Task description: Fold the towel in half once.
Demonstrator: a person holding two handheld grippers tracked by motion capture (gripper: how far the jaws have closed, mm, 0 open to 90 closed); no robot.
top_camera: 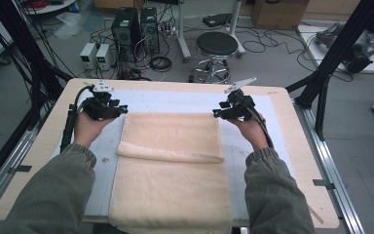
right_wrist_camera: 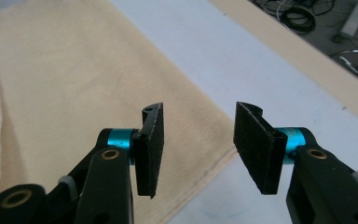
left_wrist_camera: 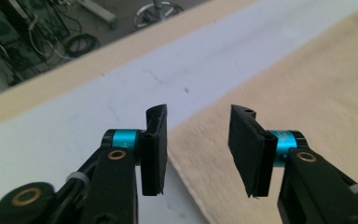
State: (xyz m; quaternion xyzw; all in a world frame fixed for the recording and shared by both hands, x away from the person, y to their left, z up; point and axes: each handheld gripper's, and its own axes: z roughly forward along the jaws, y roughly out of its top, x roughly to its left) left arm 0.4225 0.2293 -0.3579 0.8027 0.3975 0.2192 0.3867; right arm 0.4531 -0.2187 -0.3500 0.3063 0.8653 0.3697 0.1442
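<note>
A cream towel [top_camera: 170,165] lies on the pale mat, its far part folded toward me so that a rolled edge [top_camera: 170,155] crosses its middle. My left gripper [top_camera: 121,109] hovers by the towel's far left corner [left_wrist_camera: 177,135]; its jaws stand apart with nothing between them, seen up close in the left gripper view [left_wrist_camera: 198,149]. My right gripper [top_camera: 217,114] hovers by the far right corner [right_wrist_camera: 228,154], and in the right gripper view [right_wrist_camera: 198,149] its black pads [right_wrist_camera: 256,144] are likewise apart and empty above the towel's edge.
The pale mat [top_camera: 175,100] covers a wooden table [top_camera: 292,122]. Beyond the far edge, on the floor, stand a black stool [top_camera: 216,46], computer towers [top_camera: 126,29], power supplies [top_camera: 97,53] and loose cables. Black frame posts [top_camera: 331,63] rise at the right.
</note>
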